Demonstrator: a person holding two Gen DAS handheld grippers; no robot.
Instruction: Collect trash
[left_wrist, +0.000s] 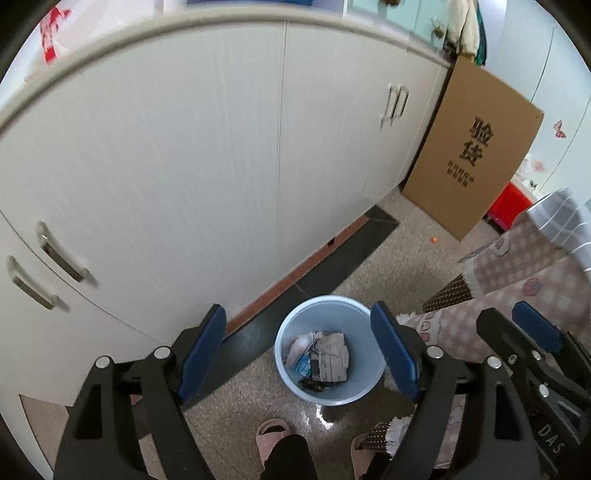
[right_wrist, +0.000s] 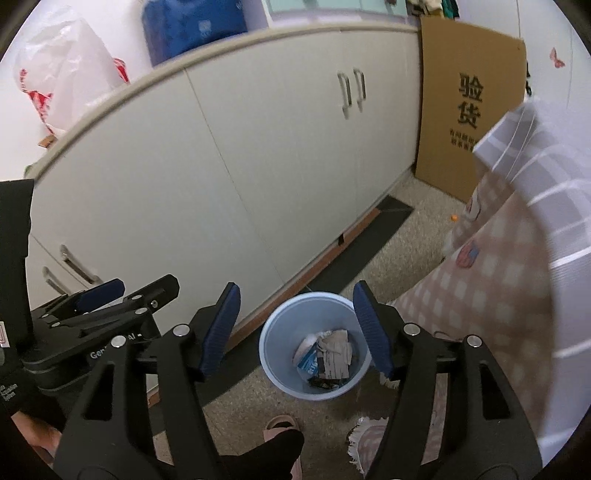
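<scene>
A light blue trash bin (left_wrist: 288, 339) stands on the speckled floor beside the cabinet base; it also shows in the right wrist view (right_wrist: 275, 332). Inside lie crumpled paper (left_wrist: 334, 356) and a blue-white wrapper (left_wrist: 303, 363); both also show in the right wrist view, the paper (right_wrist: 338, 350) and the wrapper (right_wrist: 309, 362). My left gripper (left_wrist: 303, 354) hovers above the bin, open and empty. My right gripper (right_wrist: 297, 328) is also open and empty above the bin. The right gripper shows at the right edge of the left wrist view (left_wrist: 517, 325).
White cabinet doors (left_wrist: 184, 166) run along the left. A brown cardboard box (left_wrist: 472, 147) leans at the cabinet's far end, a red crate (left_wrist: 509, 203) beside it. A checked pink blanket (left_wrist: 517, 280) hangs on the right. My pink slippers (left_wrist: 271, 434) stand before the bin.
</scene>
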